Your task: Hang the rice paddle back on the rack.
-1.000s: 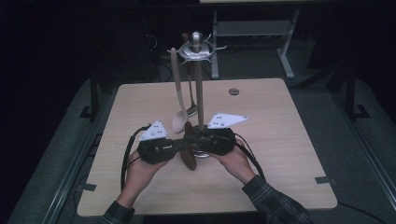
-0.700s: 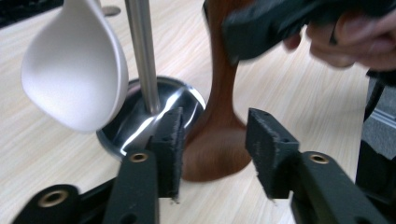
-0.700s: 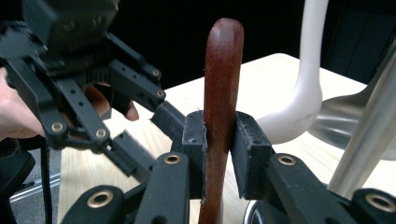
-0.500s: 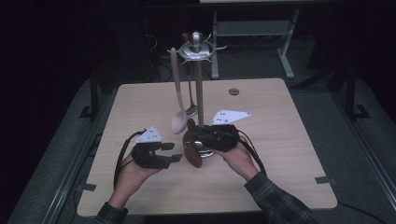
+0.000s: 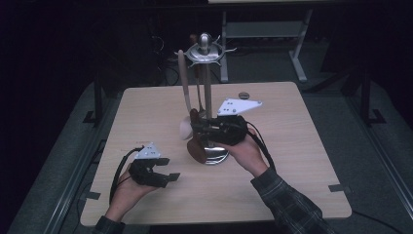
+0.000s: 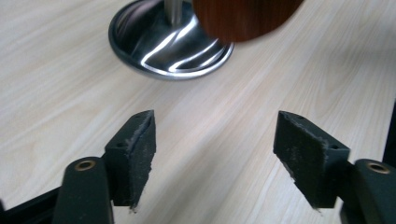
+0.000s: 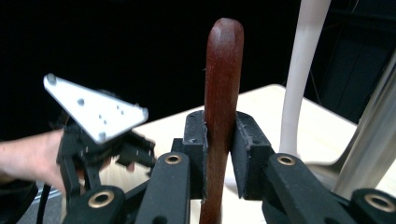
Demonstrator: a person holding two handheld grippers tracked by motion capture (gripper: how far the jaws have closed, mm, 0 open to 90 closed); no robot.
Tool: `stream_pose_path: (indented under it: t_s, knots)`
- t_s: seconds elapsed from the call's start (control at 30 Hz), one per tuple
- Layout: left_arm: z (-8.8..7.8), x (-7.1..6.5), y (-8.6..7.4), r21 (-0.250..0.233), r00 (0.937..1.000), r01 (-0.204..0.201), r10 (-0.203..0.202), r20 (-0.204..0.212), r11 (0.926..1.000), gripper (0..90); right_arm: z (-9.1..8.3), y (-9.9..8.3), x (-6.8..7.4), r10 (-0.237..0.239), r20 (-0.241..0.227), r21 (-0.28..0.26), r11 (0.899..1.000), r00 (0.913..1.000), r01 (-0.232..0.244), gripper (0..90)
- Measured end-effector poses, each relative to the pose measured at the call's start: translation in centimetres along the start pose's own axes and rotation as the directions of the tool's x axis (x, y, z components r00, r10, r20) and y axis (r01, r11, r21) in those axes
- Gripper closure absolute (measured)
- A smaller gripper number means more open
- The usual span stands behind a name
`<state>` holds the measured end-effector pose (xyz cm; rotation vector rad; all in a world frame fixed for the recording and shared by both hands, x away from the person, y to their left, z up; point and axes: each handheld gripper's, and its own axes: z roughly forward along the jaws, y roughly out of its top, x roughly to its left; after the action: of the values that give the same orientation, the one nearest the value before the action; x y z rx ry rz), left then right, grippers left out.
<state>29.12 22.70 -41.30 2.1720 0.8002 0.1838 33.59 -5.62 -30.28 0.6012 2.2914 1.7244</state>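
Holding the dark wooden spoon [image 7: 223, 93] upright by its handle, the right gripper [image 5: 214, 130] has its jaws clamped on the wood just in front of the rack [image 5: 207, 92], bowl end down near the rack's shiny base [image 6: 163, 42]. It looks not yet hung, so hooking it remains. The pale spoon [image 5: 185, 97] hangs from the rack. The left gripper [image 5: 163, 168], jaws just opened wide and empty, sits well left of the rack over the table [image 5: 302, 161].
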Motion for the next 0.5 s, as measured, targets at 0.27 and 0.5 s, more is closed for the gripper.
stream_pose_path:
  t_s: [0.27,0.5]
  knots:
    - [0.0,0.6,-1.1,0.013,0.9997,0.026,-0.026,0.001,0.9996,26.0,-0.3,3.3,0.2,-0.021,0.004,-0.027,0.999,0.9998,0.021,76.7]
    - [0.0,0.8,-1.2,0.017,0.9993,0.038,-0.038,0.001,0.9991,25.9,-0.9,6.2,0.3,-0.040,0.015,-0.047,0.998,0.9991,0.041,76.8]
